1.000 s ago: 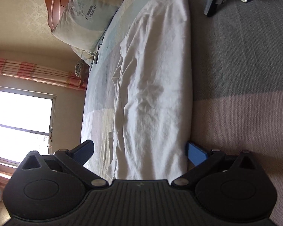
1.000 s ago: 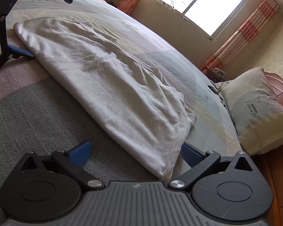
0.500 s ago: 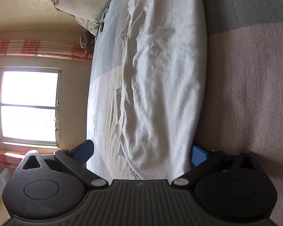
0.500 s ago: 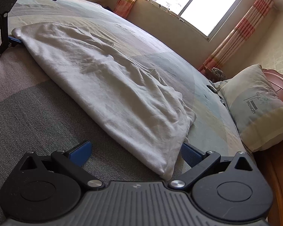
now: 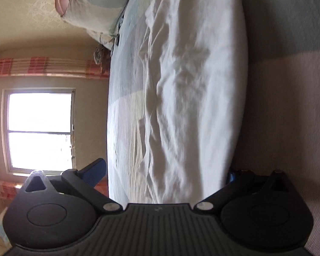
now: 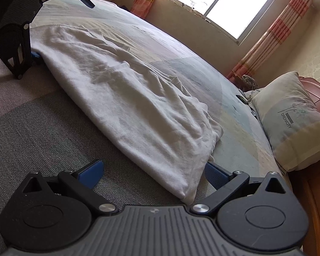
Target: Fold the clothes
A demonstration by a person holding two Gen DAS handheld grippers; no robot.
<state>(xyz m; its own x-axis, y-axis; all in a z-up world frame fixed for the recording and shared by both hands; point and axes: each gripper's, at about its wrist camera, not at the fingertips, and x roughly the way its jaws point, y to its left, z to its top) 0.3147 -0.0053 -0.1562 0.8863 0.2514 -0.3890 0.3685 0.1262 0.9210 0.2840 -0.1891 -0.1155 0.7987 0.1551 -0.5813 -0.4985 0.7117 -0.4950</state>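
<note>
The white garment (image 6: 125, 98) lies lengthwise on the bed (image 6: 181, 59), doubled into a long rumpled band with its straight edge toward the grey blanket (image 6: 42, 132). Each end sits between spread fingers: the right claw (image 6: 153, 170) gapes around the near corner, the left claw (image 5: 164, 170) stands released around the far end. To my eye, both should bite the edge at matching depth, catch every layer, then carry it across evenly, clear of the pillow (image 6: 292, 119).
</note>
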